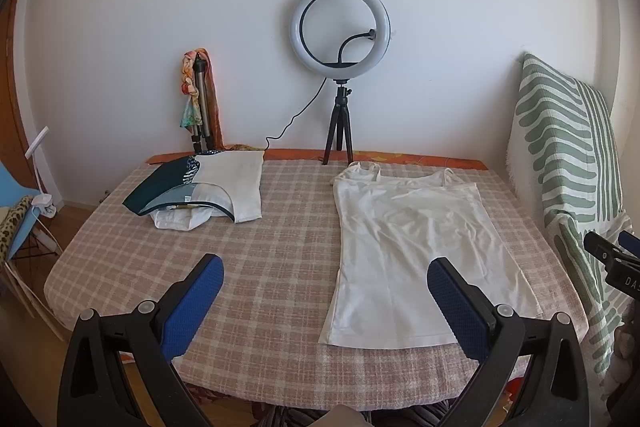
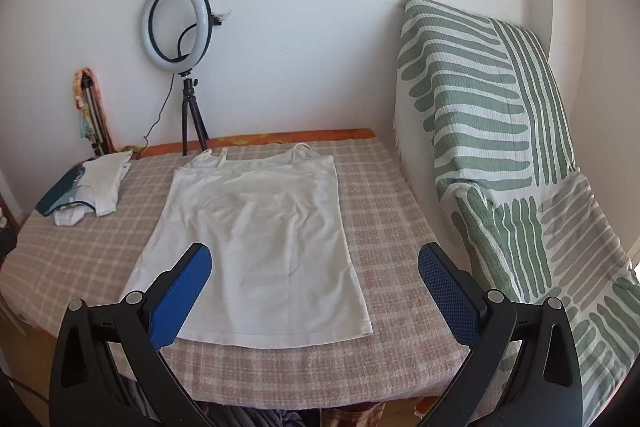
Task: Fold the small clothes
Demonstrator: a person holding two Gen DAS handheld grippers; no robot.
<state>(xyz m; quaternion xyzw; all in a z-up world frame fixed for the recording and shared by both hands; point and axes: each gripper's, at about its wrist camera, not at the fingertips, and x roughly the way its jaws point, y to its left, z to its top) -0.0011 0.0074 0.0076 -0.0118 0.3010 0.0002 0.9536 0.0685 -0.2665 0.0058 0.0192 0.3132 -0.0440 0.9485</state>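
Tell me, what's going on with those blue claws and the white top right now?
Left gripper open, empty. Right gripper open, empty. White camisole flat on the checked table, unfolded. Clothes pile far left, clear of it.

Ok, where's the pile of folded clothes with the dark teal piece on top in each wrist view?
Left wrist: the pile of folded clothes lies left of centre, on the far left part of the checked table cover.
Right wrist: the pile sits at the far left edge.
Shared landmark: the white ring light on its black tripod, standing behind and to the right of the pile in both views.
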